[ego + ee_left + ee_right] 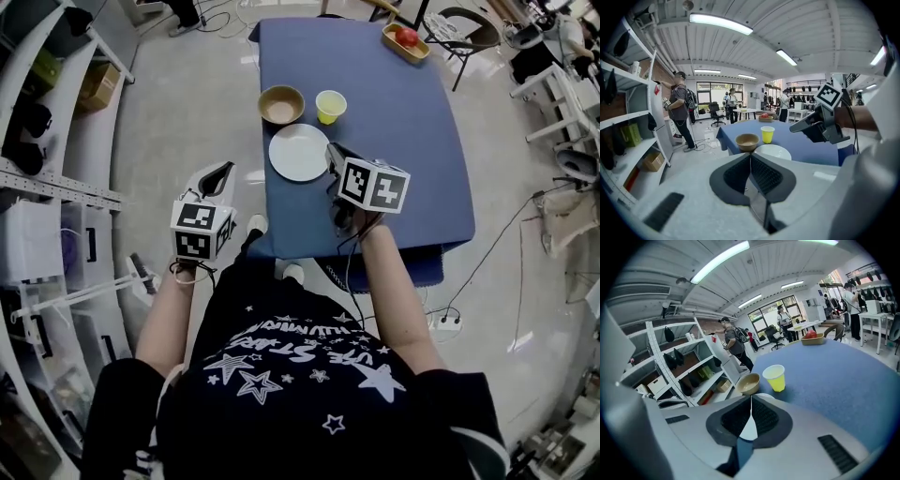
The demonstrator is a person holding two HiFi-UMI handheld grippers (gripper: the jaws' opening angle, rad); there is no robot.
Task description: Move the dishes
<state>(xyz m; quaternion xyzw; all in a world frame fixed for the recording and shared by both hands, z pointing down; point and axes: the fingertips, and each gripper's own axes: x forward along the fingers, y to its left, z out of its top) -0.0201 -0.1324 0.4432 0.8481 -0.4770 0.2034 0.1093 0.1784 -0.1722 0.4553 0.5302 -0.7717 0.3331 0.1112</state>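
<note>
On the blue table a brown bowl, a yellow cup and, nearer me, a white plate stand close together. My right gripper hangs over the plate's right edge. In the right gripper view its pads meet, and only a white sliver of plate shows through the slit. It holds nothing, and the cup and bowl lie just ahead. My left gripper is off the table's left side over the floor, shut and empty, pointing at the bowl and plate.
A wooden tray with a red apple sits at the table's far right corner. White shelving runs along the left. A chair stands beyond the table. A person stands near the shelves, others further back. Cables cross the floor.
</note>
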